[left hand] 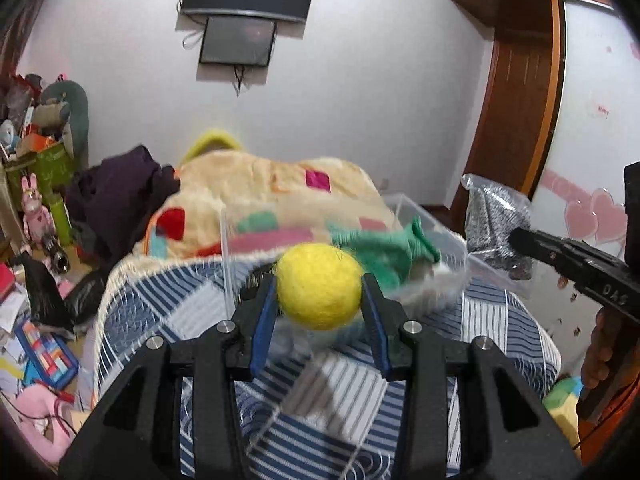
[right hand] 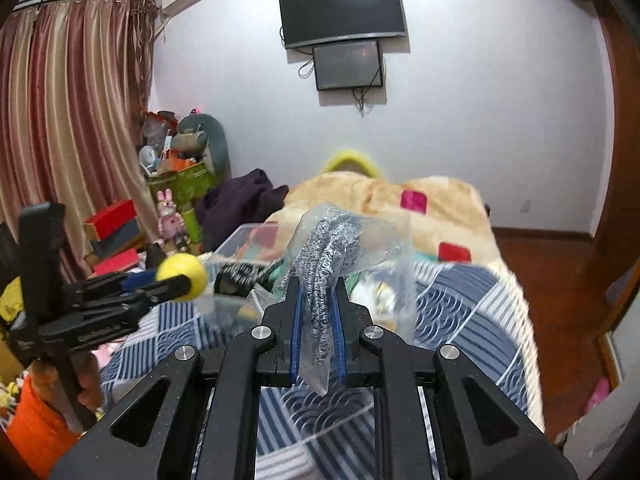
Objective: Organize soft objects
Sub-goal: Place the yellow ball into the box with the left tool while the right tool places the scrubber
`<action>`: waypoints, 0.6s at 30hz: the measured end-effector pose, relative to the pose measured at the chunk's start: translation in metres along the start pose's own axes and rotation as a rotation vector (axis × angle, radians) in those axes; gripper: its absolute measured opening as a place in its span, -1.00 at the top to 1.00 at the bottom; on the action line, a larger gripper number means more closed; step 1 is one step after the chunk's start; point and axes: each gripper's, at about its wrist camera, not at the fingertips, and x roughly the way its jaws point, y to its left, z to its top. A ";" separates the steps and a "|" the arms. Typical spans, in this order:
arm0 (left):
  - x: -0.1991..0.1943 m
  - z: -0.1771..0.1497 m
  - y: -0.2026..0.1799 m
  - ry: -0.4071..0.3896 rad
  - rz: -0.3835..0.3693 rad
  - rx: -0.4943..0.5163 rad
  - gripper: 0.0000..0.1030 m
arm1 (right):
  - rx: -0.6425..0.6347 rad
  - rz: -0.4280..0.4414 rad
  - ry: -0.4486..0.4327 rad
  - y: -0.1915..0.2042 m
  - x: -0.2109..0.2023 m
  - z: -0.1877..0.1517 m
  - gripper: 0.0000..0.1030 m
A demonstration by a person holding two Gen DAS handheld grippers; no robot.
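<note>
My left gripper (left hand: 320, 286) is shut on a yellow felt ball (left hand: 319, 286) and holds it above the bed, just before a clear plastic box (left hand: 452, 240). The ball also shows in the right wrist view (right hand: 184, 276). My right gripper (right hand: 318, 292) is shut on a clear plastic bag of grey speckled fabric (right hand: 332, 248), held above the same box (right hand: 240, 236). The bag also shows in the left wrist view (left hand: 494, 220). A green cloth (left hand: 384, 248) lies in the box.
A blue-and-white patterned quilt (left hand: 320, 392) covers the near bed, with a beige plush blanket (left hand: 260, 188) behind. Cluttered toys and boxes (left hand: 40, 152) stand at the left. A wardrobe (left hand: 520, 92) stands at the right, and screens (right hand: 340, 12) hang on the far wall.
</note>
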 end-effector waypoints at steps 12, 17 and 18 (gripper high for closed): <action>0.054 0.000 0.009 0.085 0.068 0.014 0.20 | -0.022 -0.056 0.143 -0.009 0.061 -0.004 0.77; 0.072 -0.003 0.011 0.115 0.082 0.023 0.20 | -0.036 -0.052 0.168 -0.006 0.070 -0.004 0.76; 0.074 -0.003 0.012 0.121 0.078 0.020 0.20 | -0.042 -0.054 0.172 -0.006 0.071 -0.004 0.76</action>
